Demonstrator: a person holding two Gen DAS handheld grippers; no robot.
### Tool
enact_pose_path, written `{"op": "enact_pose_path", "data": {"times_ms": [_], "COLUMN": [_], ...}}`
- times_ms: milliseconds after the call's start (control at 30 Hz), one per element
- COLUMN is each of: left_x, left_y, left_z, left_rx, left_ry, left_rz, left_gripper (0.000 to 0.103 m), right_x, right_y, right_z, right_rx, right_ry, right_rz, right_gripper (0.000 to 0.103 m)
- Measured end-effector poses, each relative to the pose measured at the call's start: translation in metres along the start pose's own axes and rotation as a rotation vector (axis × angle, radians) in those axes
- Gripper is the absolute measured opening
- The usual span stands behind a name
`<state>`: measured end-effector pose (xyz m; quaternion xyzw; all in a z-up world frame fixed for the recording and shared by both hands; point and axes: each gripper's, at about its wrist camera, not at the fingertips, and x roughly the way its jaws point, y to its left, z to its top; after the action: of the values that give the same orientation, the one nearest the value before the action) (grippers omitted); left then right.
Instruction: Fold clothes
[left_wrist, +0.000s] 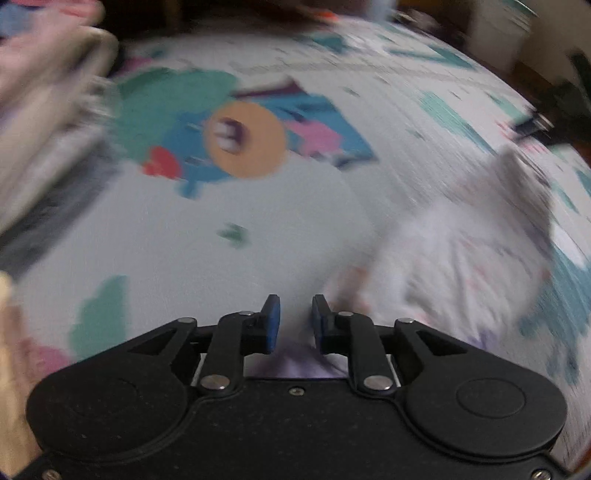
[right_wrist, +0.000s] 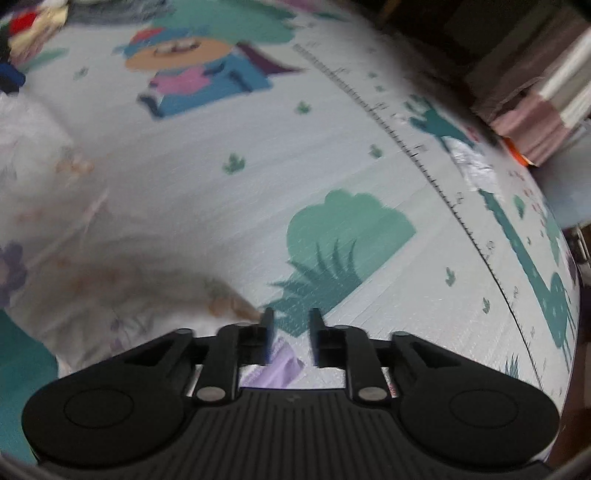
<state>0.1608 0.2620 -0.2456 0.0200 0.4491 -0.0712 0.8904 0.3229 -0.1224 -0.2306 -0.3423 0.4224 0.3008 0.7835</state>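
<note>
Black left gripper jaws parted, empty

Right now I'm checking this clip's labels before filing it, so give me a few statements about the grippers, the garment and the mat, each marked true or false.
1. The left gripper clamps a fold of cloth. False: its fingers stand apart with nothing pressed between them.
2. The white garment lies crumpled on the play mat. True.
3. The mat is plain grey with no print. False: it shows a cartoon figure, a green bush and a ruler strip.
4. The right gripper is open. True; only mat shows in the gap.
5. The garment lies to the right of the right gripper. False: in the right wrist view it lies to the left.
</note>
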Motion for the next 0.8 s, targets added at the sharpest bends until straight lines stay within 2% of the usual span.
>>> {"op": "enact_pose_path", "data": {"times_ms": [100, 133, 200, 233, 333, 433, 500, 533, 633, 767, 800], "left_x": [-0.029, -0.038, -0.053, -0.054, -0.039, -0.004, 0.006, 0.007, -0.005, -0.033, -0.037], "left_y": [-0.007, -0.014, -0.028, -0.035, -0.052, -0.042, -0.029, -0.027, -0.038, -0.063, -0.073], "left_z": [-0.008, -0.013, -0.027, -0.036, -0.054, -0.056, -0.049, -0.045, -0.042, -0.04, -0.039], "left_rx": [0.017, 0.02, 0.0, -0.016, -0.01, -0.065, -0.109, -0.11, -0.058, -0.014, 0.008], "left_ry": [-0.092, -0.116, -0.16, -0.167, -0.137, -0.094, -0.094, -0.096, -0.116, -0.202, -0.217], "left_rz": [0.113, 0.115, 0.044, 0.004, -0.057, -0.065, -0.085, -0.087, -0.05, -0.006, -0.014], "left_gripper": [0.016, 0.016, 0.018, 0.02, 0.029, 0.036, 0.036, 0.035, 0.035, 0.037, 0.037], "right_x": [-0.016, -0.021, -0.023, -0.025, -0.019, -0.01, -0.012, -0.015, -0.034, -0.052, -0.055], "right_y": [0.018, 0.027, 0.048, 0.058, 0.079, 0.077, 0.068, 0.067, 0.067, 0.052, 0.049], "right_z": [-0.001, -0.001, -0.007, -0.011, -0.027, -0.05, -0.06, -0.063, -0.075, -0.097, -0.1], "right_rx": [-0.026, -0.044, -0.072, -0.086, -0.11, -0.013, 0.097, 0.102, 0.093, 0.228, 0.239], "right_ry": [-0.055, -0.068, -0.075, -0.079, -0.042, -0.007, -0.009, -0.006, -0.068, -0.152, -0.166], "right_rz": [0.032, 0.048, 0.091, 0.113, 0.158, 0.173, 0.194, 0.19, 0.163, 0.143, 0.132], "right_gripper": [0.032, 0.032, 0.034, 0.039, 0.046, 0.046, 0.046, 0.046, 0.046, 0.046, 0.046]}}
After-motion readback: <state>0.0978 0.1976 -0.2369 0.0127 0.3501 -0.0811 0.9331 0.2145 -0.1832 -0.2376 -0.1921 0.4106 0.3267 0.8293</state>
